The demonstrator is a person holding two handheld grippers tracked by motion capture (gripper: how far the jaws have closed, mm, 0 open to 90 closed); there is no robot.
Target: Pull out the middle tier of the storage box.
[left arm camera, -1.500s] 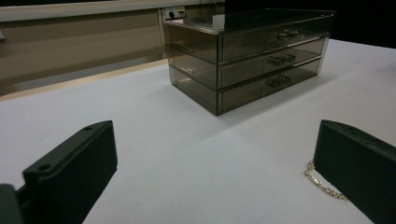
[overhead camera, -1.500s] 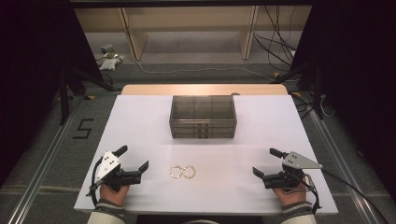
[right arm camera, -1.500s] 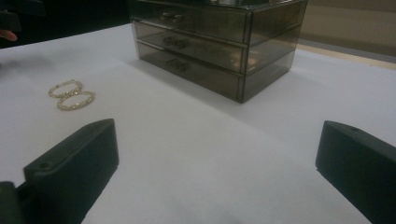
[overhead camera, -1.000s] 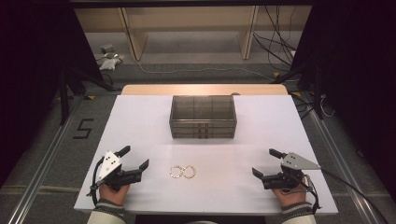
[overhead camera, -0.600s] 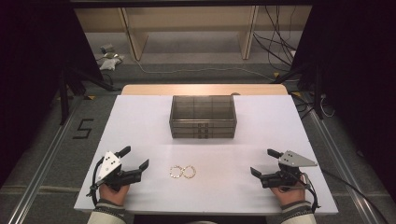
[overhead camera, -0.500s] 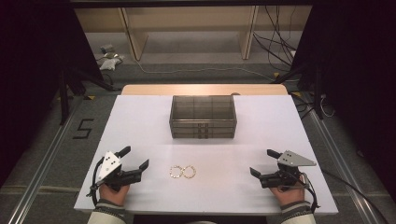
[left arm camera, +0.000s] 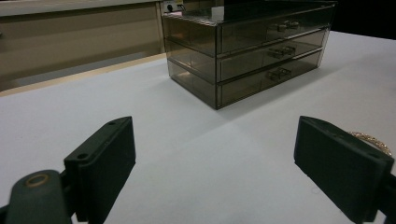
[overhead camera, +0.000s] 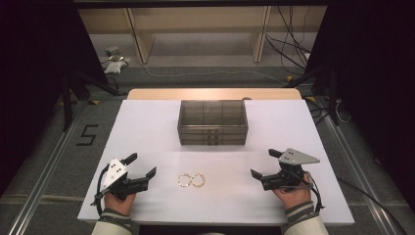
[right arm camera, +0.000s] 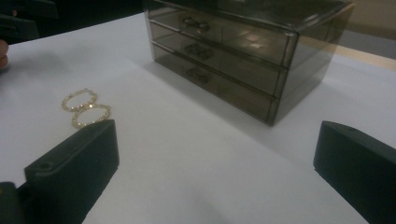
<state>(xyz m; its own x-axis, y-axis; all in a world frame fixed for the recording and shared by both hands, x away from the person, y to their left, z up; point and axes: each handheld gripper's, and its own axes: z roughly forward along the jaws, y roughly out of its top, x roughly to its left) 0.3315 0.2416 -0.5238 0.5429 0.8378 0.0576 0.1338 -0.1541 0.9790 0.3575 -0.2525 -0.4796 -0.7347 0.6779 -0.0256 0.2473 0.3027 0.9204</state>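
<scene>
Two rings (overhead camera: 191,180) lie touching on the table (overhead camera: 147,127), between the left gripper (overhead camera: 143,165) and right gripper (overhead camera: 262,163), near the drawers (overhead camera: 212,122); likely pre-grasp, and the next move calls for reaching a ring. Left gripper view: jaws wide, empty, level. Right gripper view: jaws wide, empty, drawers shut.

The tabletop (overhead camera: 147,127) is a smooth, matt white sheet, with a pale wood strip (overhead camera: 210,93) along its far edge. The drawer box (overhead camera: 213,122) looks like smoky see-through plastic, glossy. The two rings (overhead camera: 191,180) look like beaded gold metal. The gripper jaws are matt black plastic.
</scene>
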